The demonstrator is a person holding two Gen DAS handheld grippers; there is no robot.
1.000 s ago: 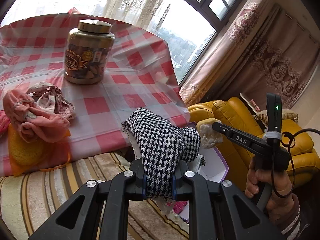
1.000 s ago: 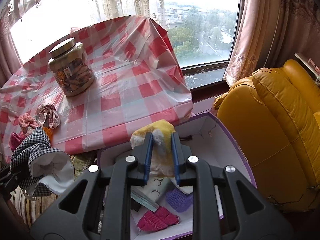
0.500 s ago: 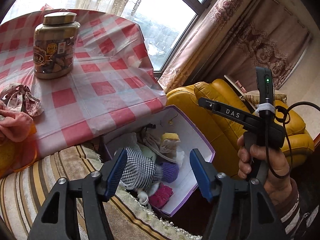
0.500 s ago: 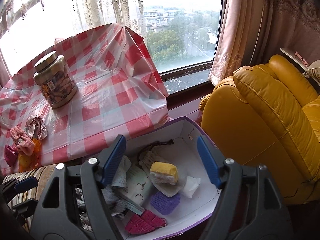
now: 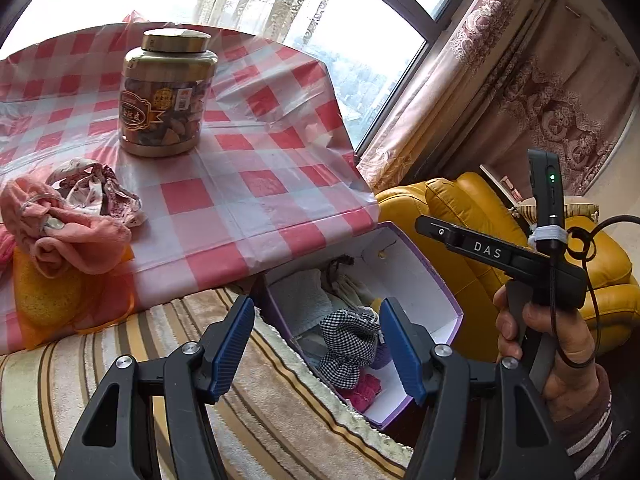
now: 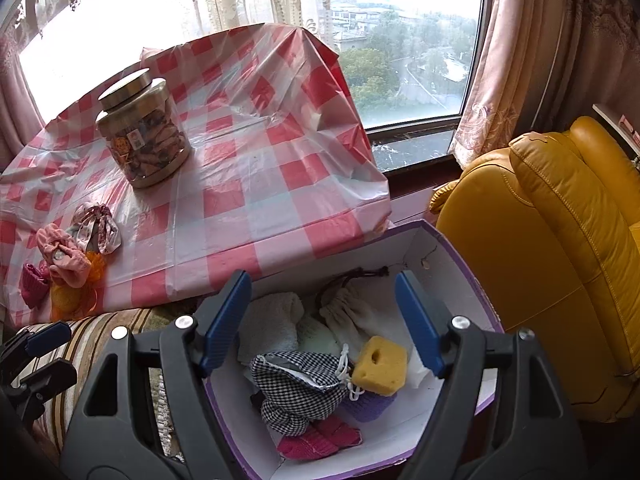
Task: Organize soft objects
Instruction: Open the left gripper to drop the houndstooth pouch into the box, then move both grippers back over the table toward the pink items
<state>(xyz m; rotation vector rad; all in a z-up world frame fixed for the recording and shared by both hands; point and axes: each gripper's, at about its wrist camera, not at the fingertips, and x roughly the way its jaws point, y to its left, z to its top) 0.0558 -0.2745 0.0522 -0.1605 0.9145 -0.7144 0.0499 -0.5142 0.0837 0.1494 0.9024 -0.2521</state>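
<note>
**op:** Looking down my right cam, the checked pouch [image 6: 298,380] is lying in the purple-edged box [image 6: 448,252], with the yellow sponge [image 6: 380,366] touching its drawstring side. Pink knit bits [image 6: 316,438] sit at the near end, a purple knit piece [image 6: 370,404] is tucked under the sponge, and a white towel [image 6: 272,322] plus a cream drawstring bag [image 6: 352,312] are at the far end. My right gripper [image 6: 322,320] is spread wide above the box, nothing between the pads. Same for my left gripper [image 5: 320,350]: wide apart, empty, with the pouch showing in the gap below. Both sets of jaws have just been opening.

**reply:** What's around it? Any room?

**op:** The box sits low, its far end tucked just beneath the overhanging edge of the red-check tablecloth [image 6: 240,200]. On the cloth: a gold-lidded jar [image 6: 142,132] well back, and near the left edge a pile with a pink cloth [image 5: 60,232], a floral cloth [image 5: 96,192] and a sponge in an orange mesh bag [image 5: 52,296]. A striped cover [image 5: 140,356] runs along the box's left side, and a yellow leather armchair [image 6: 560,260] stands close on the right. Window and patterned curtains are behind the table. My hand [image 5: 556,352] holds the right tool beside the box. The middle of the cloth is bare.
</note>
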